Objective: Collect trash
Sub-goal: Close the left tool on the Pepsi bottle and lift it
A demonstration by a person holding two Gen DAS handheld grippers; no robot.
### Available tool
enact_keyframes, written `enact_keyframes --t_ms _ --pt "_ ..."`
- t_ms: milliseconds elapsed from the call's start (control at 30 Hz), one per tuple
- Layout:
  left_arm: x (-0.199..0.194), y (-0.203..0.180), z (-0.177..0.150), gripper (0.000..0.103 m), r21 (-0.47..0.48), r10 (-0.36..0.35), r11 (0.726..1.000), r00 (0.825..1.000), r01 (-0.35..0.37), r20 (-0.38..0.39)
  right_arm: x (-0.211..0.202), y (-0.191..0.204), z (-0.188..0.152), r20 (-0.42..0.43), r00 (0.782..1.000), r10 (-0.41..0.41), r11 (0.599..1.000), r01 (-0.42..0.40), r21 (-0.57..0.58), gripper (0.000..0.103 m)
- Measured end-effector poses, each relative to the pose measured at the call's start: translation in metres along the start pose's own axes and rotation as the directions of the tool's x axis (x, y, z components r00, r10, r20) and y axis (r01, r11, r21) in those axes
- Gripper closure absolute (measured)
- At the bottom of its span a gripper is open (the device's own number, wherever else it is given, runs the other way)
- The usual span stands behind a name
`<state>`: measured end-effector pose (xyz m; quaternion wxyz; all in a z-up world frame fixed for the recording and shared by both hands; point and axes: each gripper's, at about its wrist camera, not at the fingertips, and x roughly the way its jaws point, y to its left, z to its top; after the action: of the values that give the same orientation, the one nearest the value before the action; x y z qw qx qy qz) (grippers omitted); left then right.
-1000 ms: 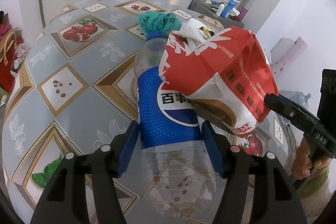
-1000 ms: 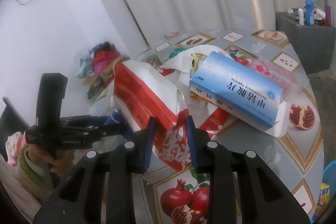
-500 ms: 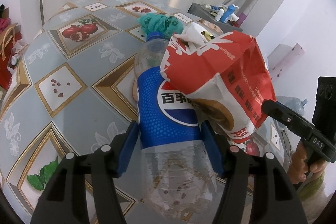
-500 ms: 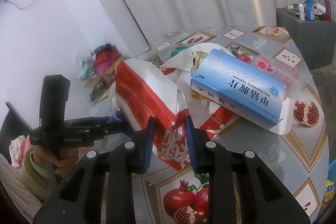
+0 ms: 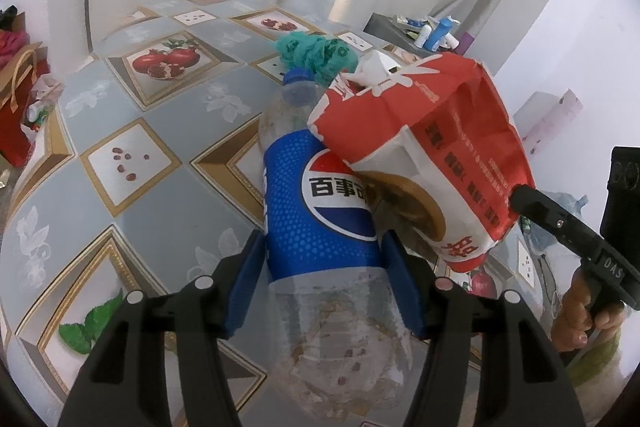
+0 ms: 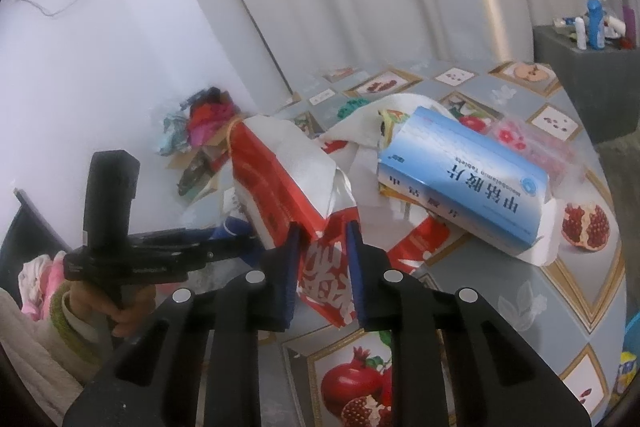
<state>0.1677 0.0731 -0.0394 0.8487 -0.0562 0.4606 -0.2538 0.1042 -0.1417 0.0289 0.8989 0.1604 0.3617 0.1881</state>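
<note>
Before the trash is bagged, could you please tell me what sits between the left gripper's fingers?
The blue-labelled Pepsi bottle sits between the left gripper fingers, as the left wrist view shows.

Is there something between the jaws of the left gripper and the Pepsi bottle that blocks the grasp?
No. The Pepsi bottle already lies between the jaws of the left gripper, with nothing between. Only the red and white paper bag, pinched by the right gripper, whose jaws have just been closing, leans over its upper right side.

Crumpled red-white bag (image 5: 420, 131) leans on a lying Pepsi bottle (image 5: 320, 211).
</note>
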Motion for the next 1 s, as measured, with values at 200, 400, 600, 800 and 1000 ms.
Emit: enact_keyframes --t_ms 200,400,600,800,1000 --pt "-0.016 0.005 -0.003 0.046 -0.02 -0.011 1.0 1.0 0.012 0.017 -0.008 0.008 0.004 0.027 0.999 0.021 1.0 -0.02 -0.016 0.085" --pt "-0.037 0.012 -0.008 0.048 -0.053 -0.025 0.998 0.999 0.027 0.039 -0.016 0.016 0.007 0.056 0.997 0.054 0.998 -0.053 -0.02 0.085" --pt "-0.065 0.015 -0.013 0.049 -0.062 -0.026 0.998 0.996 0.031 0.084 -0.027 0.026 0.009 0.085 0.992 0.089 0.996 -0.088 -0.017 0.086" --pt "-0.077 0.017 -0.023 0.05 -0.066 -0.028 0.997 0.995 0.035 0.093 -0.041 0.036 0.006 0.118 0.989 0.09 0.996 -0.087 -0.023 0.086" --pt "-0.064 0.021 -0.041 0.052 -0.075 -0.027 0.997 1.0 0.028 0.015 -0.056 0.038 -0.005 0.134 0.989 0.069 0.998 -0.069 -0.006 0.086"
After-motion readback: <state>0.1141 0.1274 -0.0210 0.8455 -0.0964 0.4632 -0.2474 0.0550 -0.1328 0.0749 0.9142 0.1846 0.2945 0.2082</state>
